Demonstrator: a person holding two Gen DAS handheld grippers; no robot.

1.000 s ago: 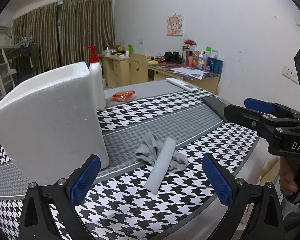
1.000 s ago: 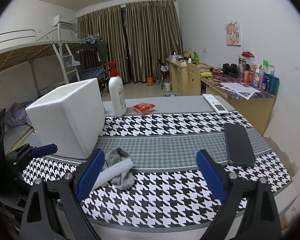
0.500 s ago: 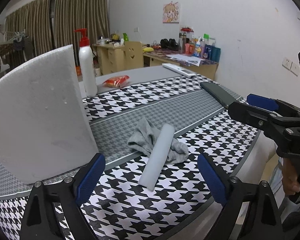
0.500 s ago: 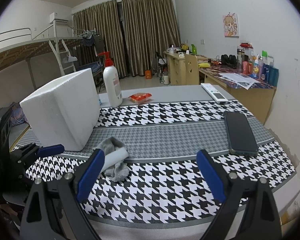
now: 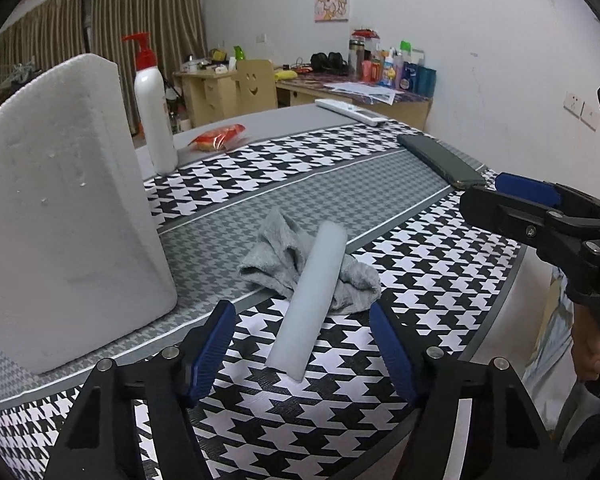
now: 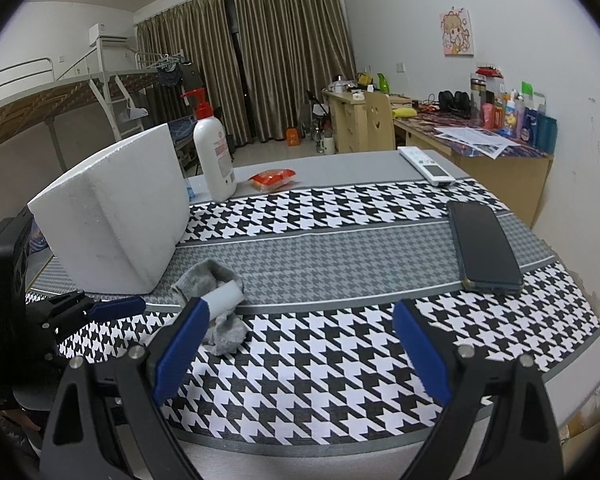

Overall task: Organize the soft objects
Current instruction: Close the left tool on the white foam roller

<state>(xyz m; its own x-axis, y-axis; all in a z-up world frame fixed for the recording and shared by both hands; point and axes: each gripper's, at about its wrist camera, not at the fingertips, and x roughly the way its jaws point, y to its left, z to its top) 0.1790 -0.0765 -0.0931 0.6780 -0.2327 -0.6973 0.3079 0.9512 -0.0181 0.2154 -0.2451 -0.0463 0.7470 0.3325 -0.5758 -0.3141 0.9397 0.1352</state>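
A pale grey foam cylinder (image 5: 312,300) lies across a crumpled grey cloth (image 5: 276,256) on the houndstooth tablecloth (image 5: 400,280). A white foam box (image 5: 60,200) stands just left of them. My left gripper (image 5: 300,312) is low over the table. Its jaws are closing, with the cylinder's near end between the blue pads (image 5: 216,340); the pads do not touch it. My right gripper (image 6: 300,310) hovers open and empty near the table's front edge, with the cylinder (image 6: 226,296) and cloth (image 6: 224,332) behind its left finger. It also shows in the left wrist view as the right gripper (image 5: 512,192), held by a hand.
At the back stand a white pump bottle (image 5: 154,120), a red snack packet (image 5: 218,138) and a white remote (image 5: 350,110). A dark phone (image 6: 482,244) lies on the right side. The table's rounded edge (image 5: 512,292) drops off at the right.
My left gripper has come down and closer to the cylinder, and its jaws have narrowed around the cylinder's near end. The right gripper has hardly moved.
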